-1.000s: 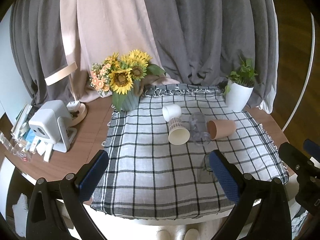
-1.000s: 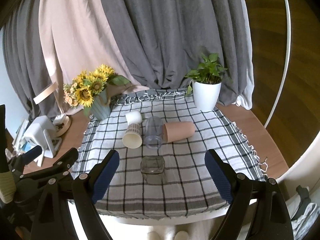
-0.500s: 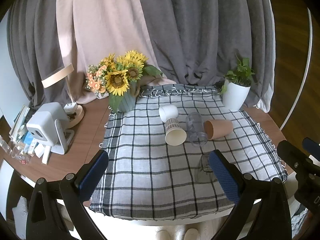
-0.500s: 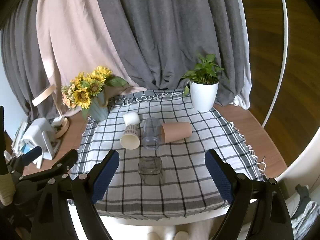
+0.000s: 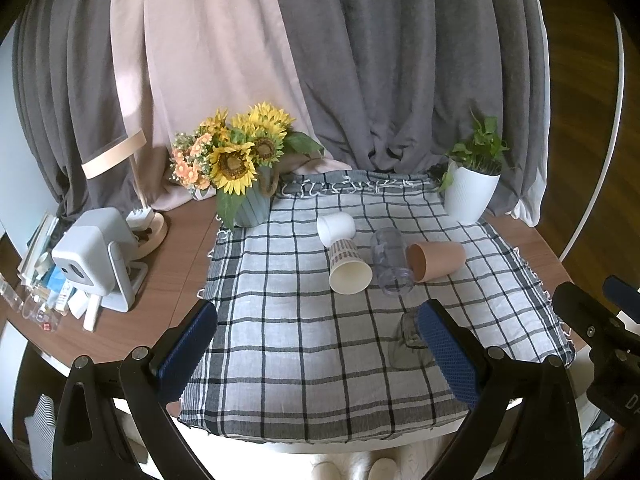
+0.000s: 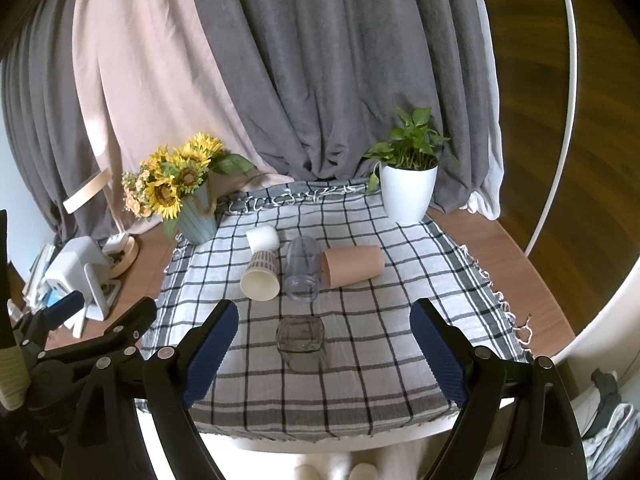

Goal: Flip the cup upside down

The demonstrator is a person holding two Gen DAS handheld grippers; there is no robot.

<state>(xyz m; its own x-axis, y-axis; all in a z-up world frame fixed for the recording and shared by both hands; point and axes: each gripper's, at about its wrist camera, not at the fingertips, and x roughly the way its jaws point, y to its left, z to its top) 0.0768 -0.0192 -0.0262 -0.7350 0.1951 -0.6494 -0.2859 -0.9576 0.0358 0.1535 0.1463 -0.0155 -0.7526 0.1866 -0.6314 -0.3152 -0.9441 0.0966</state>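
Observation:
Several cups lie on a checked cloth (image 5: 300,332). A small white cup (image 5: 336,229) (image 6: 262,237), a patterned paper cup (image 5: 348,267) (image 6: 261,275), a clear plastic cup (image 5: 391,261) (image 6: 303,268) and a brown paper cup (image 5: 436,261) (image 6: 352,265) all lie on their sides. A clear square glass (image 6: 301,340) (image 5: 407,345) stands nearer the front edge, partly hidden by my left gripper's right finger in the left wrist view. My left gripper (image 5: 316,344) is open and empty above the front of the cloth. My right gripper (image 6: 324,344) is open and empty, the glass between its fingers in view.
A sunflower vase (image 5: 244,184) stands at the cloth's back left corner, a white plant pot (image 5: 470,194) at the back right. A white device (image 5: 96,256) and small clutter sit on the wooden table at left. Curtains hang behind.
Both grippers have pulled back and risen slightly; the cups look a little farther and lower in view. Nothing on the cloth has moved.

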